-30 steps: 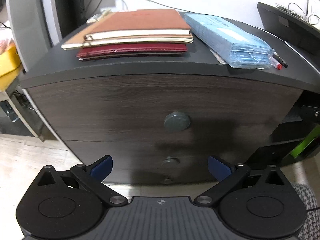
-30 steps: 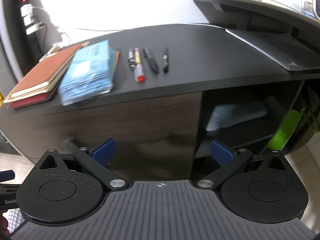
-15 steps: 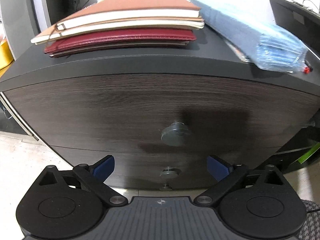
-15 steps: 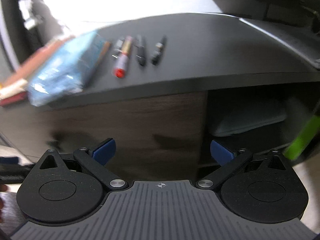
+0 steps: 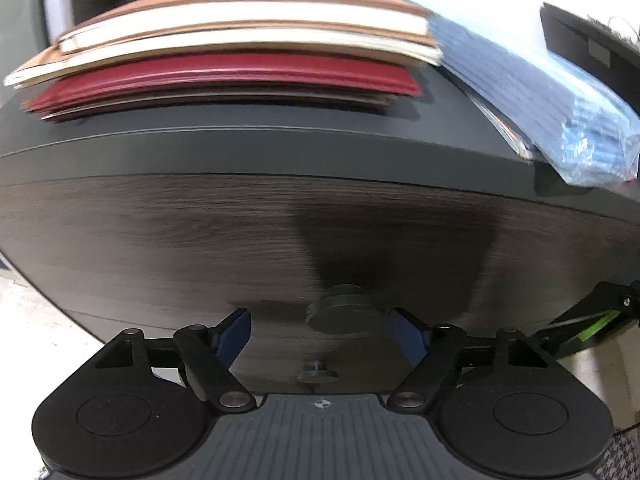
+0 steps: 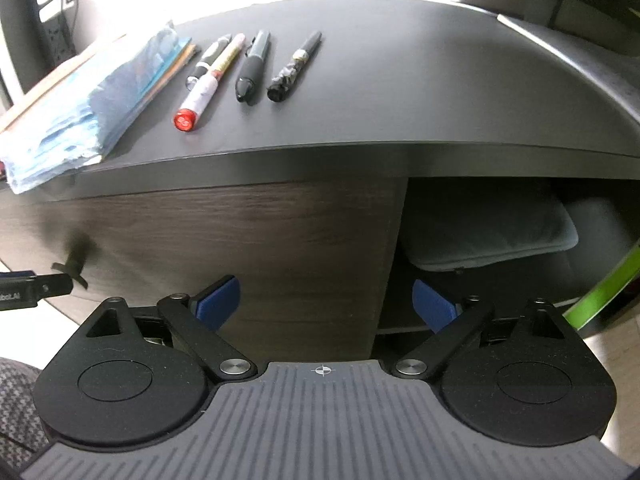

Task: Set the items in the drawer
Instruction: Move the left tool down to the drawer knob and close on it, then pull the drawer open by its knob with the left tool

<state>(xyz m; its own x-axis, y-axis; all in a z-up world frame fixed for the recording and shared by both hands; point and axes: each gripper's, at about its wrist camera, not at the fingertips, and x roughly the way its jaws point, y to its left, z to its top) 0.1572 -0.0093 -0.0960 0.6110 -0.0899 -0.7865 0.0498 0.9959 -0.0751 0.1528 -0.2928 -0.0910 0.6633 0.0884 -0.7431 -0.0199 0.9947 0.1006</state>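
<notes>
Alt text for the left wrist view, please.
The open left gripper flanks the round knob of the closed top drawer. Above, on the dark desktop, sit stacked notebooks and a blue packet.

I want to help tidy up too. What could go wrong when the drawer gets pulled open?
The left gripper has open jaws around the round knob but no grip yet, so it might slip off. The blue packet overhangs the desk edge, so a jerk could tip it off. The pens lie loose and might roll.
</notes>
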